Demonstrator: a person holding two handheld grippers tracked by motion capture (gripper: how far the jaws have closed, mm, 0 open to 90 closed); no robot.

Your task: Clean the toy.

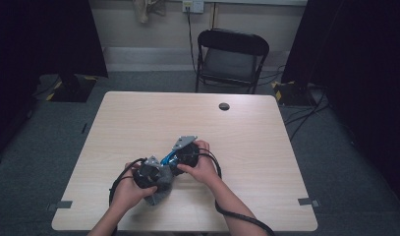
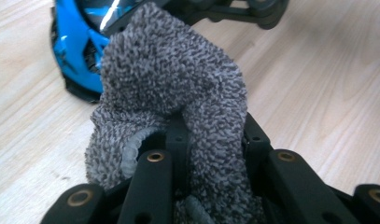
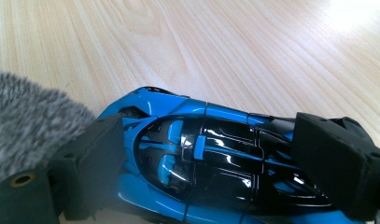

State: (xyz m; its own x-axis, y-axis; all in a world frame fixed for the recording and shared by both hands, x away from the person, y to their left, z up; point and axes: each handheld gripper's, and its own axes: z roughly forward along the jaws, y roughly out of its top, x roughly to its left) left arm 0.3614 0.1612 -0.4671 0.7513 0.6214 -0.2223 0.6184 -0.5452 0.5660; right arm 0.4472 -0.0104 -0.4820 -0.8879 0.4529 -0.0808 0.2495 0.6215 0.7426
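Car (image 3: 201, 158) sits clamped in the right gripper (image 3: 201, 163), left gripper (image 2: 211, 154) pinching the cloth (image 2: 173, 84) against it, lower centre; wiping looks underway.

My high view sits above my side, looking forward and down over the whole table (image 1: 138, 118). The left gripper view is jammed right up against a grey sock (image 2: 178, 93), so depth's hard to judge. The right gripper view looks close along a blue toy car (image 3: 201, 158); both gripper views share sock and car.
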